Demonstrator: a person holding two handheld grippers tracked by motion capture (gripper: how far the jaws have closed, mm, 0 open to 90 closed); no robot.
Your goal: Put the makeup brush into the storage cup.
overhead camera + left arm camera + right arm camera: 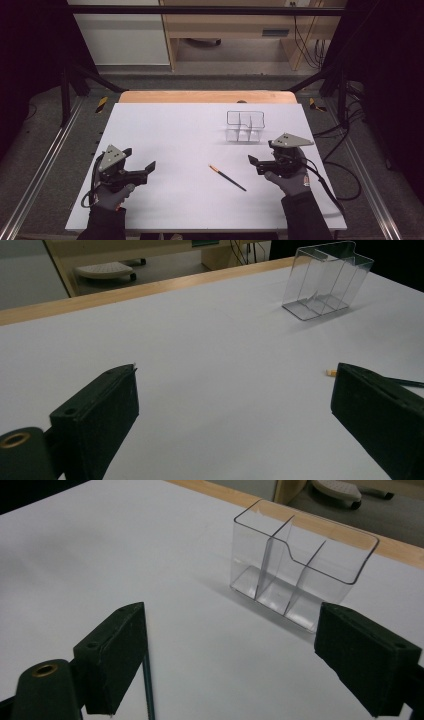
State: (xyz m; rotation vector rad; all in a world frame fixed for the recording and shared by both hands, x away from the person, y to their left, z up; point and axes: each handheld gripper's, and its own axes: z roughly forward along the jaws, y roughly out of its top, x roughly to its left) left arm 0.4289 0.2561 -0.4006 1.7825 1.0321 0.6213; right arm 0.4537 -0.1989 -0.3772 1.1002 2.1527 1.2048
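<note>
Pencil (227, 178): flat on white table (165, 150), between both grippers, well short of clear divided holder (245, 126) standing upright farther back, empty. Left gripper (150, 168) and right gripper (253, 161): jaws spread wide, holding nothing, hovering low either side. Likely risks: thin shaft rolling or skidding from an off-centre pinch; light holder tipping or sliding if knocked by a jaw.
</note>
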